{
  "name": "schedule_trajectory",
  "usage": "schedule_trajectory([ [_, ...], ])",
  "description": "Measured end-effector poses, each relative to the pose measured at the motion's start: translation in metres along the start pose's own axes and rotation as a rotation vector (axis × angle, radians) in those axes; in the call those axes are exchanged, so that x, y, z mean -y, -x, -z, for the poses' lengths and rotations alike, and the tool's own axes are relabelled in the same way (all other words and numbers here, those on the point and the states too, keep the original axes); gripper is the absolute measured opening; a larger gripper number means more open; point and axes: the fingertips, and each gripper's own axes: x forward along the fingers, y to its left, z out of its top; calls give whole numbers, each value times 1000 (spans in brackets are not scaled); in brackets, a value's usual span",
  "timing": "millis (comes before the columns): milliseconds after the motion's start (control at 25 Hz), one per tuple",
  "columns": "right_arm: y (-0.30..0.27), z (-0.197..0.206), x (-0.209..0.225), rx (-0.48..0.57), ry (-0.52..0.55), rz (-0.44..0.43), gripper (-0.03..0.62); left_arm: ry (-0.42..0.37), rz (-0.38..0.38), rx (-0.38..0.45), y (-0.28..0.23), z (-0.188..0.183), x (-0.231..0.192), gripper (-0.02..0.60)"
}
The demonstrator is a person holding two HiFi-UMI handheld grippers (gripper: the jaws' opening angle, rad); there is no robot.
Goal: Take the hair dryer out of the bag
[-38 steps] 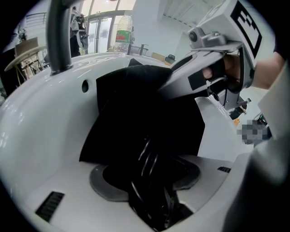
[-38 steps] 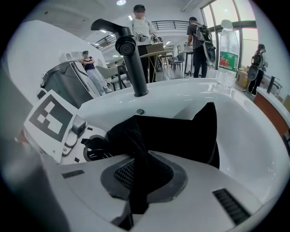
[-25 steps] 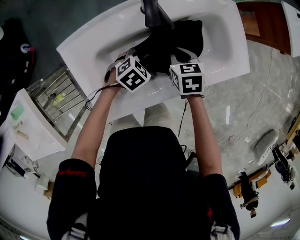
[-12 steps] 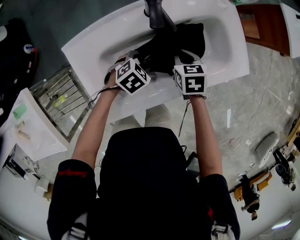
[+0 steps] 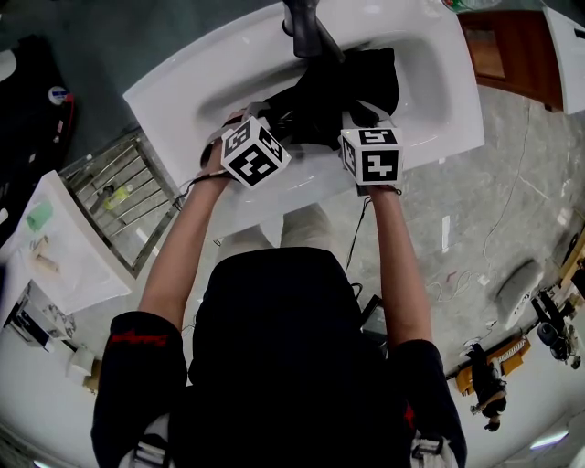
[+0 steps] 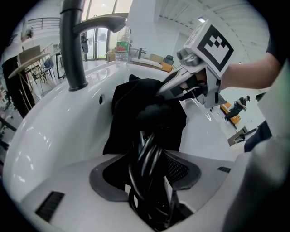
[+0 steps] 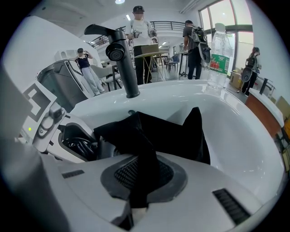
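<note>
A black cloth bag [image 5: 343,78] lies in the white sink basin [image 5: 219,64], below the tap. My left gripper [image 6: 147,174] is shut on a coiled black cord [image 6: 147,158] that leads into the bag's mouth [image 6: 145,113]. The hair dryer's body does not show; the cloth hides it. My right gripper [image 7: 140,181] is shut on a raised fold of the bag [image 7: 136,136]. In the head view the left gripper [image 5: 277,111] and right gripper [image 5: 361,111] stand side by side at the basin's near rim. In the right gripper view, the left gripper [image 7: 68,136] with the cord is at the left.
A dark tap [image 5: 306,27] rises at the basin's far edge, just behind the bag. A water bottle [image 7: 220,47] stands on the far rim. A metal rack [image 5: 114,192] stands on the floor left of the sink. People stand in the background.
</note>
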Motion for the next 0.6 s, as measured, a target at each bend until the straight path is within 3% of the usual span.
schedule_trajectory([
  [600, 2, -3, -3, -19, -26, -23, 43, -16, 12, 16, 17, -2, 8, 227],
])
